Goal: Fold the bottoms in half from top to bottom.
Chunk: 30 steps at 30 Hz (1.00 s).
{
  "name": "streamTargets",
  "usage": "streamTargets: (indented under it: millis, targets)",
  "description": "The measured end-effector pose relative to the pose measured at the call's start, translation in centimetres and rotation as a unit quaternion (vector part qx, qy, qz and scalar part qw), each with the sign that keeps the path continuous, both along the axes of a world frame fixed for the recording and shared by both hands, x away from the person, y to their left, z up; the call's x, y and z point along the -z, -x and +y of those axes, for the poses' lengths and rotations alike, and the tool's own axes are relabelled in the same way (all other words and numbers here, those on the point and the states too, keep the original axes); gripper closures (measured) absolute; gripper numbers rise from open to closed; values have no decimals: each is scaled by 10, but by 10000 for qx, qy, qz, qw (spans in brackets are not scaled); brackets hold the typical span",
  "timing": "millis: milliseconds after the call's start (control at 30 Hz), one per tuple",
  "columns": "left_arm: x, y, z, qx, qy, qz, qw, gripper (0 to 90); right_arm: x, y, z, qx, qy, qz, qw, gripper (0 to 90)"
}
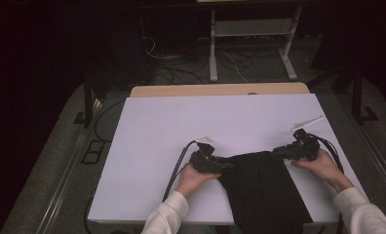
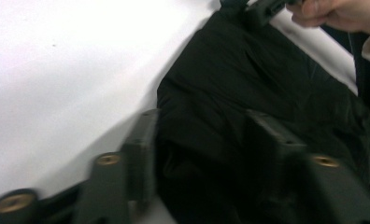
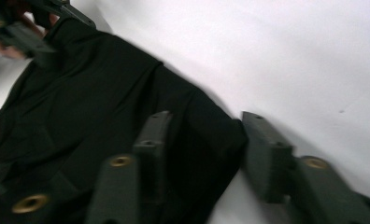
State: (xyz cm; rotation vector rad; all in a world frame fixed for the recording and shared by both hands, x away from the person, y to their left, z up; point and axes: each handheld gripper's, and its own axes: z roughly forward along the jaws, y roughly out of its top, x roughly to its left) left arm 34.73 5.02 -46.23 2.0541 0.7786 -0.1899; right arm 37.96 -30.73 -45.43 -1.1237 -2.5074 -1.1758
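A black cloth lies on the white board near its front edge and hangs over that edge. My left gripper sits at the cloth's far left corner. In the left gripper view the black cloth fills the gap between the two jaws of my left gripper, which stand apart. My right gripper sits at the far right corner. In the right gripper view one jaw of my right gripper rests over the cloth and the other over the white board, with the corner between them and a gap showing.
The board lies on a wooden table whose far edge shows behind it. Beyond stand a white frame's legs and cables on a dark floor. Bare white board stretches behind and to the left of the cloth.
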Motion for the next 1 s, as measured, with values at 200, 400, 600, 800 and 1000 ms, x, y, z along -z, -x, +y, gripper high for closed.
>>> streamTargets:
  millis: [200,400,600,800,1000]
  targets:
    - [-1,-1,1,185,-94,5,9998,797,1,-1,6,-101,24,172,9998,828]
    - [-6,-2,7,98,-163,-215,9996,828,-2,-7,7,295,-235,252,9990,844]
    - [-13,-3,14,-19,-198,-310,9993,836,-3,-12,14,429,-200,289,9985,849]
    - [-25,-5,24,-64,-235,-420,9988,836,-10,-14,21,489,-275,250,9981,850]
    - [-37,-10,34,-134,-289,-506,9982,837,-18,-21,30,614,-429,200,9970,849]
